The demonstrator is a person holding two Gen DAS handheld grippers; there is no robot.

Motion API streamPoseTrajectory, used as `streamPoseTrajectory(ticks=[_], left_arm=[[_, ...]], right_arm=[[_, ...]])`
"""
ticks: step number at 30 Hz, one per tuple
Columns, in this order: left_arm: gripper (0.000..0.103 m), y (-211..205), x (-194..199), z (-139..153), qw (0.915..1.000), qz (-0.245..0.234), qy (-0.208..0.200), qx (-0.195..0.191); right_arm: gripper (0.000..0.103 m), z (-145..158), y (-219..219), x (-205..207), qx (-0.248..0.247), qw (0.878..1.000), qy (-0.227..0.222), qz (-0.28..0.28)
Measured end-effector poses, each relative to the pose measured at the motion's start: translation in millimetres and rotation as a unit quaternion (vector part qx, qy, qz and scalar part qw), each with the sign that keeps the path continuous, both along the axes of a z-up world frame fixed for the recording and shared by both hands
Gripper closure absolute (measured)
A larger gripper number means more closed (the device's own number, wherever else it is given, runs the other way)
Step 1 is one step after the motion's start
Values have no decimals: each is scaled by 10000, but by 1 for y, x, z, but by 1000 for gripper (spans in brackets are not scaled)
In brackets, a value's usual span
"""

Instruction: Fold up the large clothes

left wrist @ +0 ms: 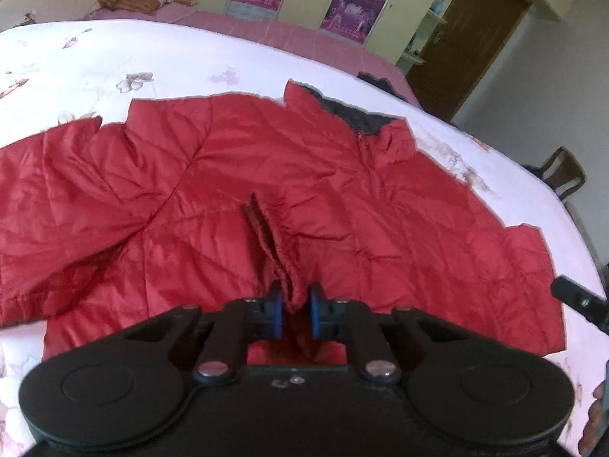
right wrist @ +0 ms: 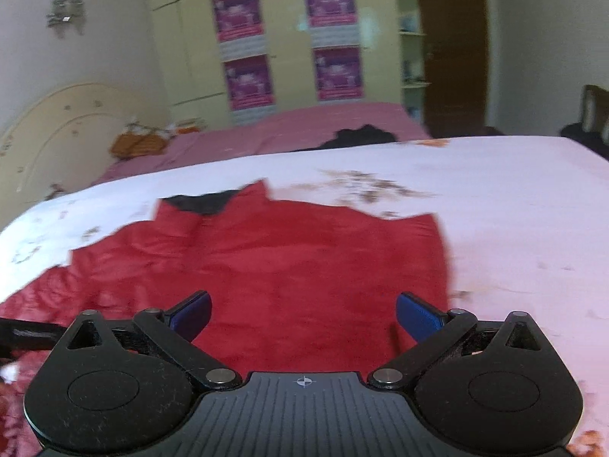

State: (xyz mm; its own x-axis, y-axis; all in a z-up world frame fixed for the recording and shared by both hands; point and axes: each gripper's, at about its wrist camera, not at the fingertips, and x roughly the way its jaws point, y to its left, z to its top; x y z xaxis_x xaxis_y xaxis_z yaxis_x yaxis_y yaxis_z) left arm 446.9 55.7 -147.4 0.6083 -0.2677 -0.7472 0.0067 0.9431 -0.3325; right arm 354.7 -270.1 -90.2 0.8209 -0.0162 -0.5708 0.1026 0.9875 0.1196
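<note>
Place: you're in a home bedroom.
Near: bed [right wrist: 495,198] under a floral sheet.
Far: headboard [right wrist: 57,129], wardrobe [right wrist: 182,38] with posters [right wrist: 238,13], wooden door [right wrist: 453,49].

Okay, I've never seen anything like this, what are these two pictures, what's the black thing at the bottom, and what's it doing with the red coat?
The black things are hand-held grippers, one in each of a person's hands, each with a camera looking along its fingers. One picture comes from the left gripper, the other from the right gripper. A red quilted jacket lies spread on a white floral bedsheet. The left gripper's blue fingers pinch a gathered cuff of the jacket. The right gripper's fingers stand wide apart above the jacket, holding nothing.
</note>
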Motion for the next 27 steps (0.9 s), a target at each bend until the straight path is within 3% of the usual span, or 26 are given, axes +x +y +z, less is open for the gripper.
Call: streamPoseTrajectory(ticks=[2,3,4,5,9,11,13,17,19,23,27], left_arm=[[93,3,-3,8,9997,82,-223,66],[93,6,-5,12,9993,126,-354,83],[93,11,-9,17,9988,188,-435,126],[93,16,-11,20,9981,269,-509,201],[93,34,-11,8,9979,497,-254,330],[93,35,-10,-3,9977,489,-149,441],[93,35,-9,-9,9975,486,-114,491],[91,31,-4,-13,9969,474,-59,628],[84,28,-6,-8,9960,486,-39,747],[40,28,-19,9,9937,661,-297,860],[36,23,-26,26,9906,686,-694,956]], right_arm=[[7,-2,-13,-3,-62,9998,-3,-168],[14,-3,-17,-2,-70,9998,13,-200],[29,-5,-21,-1,-56,9997,76,-228],[32,-8,-25,1,-24,9996,137,-239],[35,-22,-26,10,-5,9994,332,-130],[49,-33,-24,18,-91,9984,552,-31],[53,-48,-25,26,-293,9957,874,-33],[53,-58,-29,30,-599,9925,1066,46],[53,-50,-33,28,-471,9934,1047,63],[53,-30,-39,34,-408,9969,677,14],[53,-27,-37,62,-450,9971,608,51]])
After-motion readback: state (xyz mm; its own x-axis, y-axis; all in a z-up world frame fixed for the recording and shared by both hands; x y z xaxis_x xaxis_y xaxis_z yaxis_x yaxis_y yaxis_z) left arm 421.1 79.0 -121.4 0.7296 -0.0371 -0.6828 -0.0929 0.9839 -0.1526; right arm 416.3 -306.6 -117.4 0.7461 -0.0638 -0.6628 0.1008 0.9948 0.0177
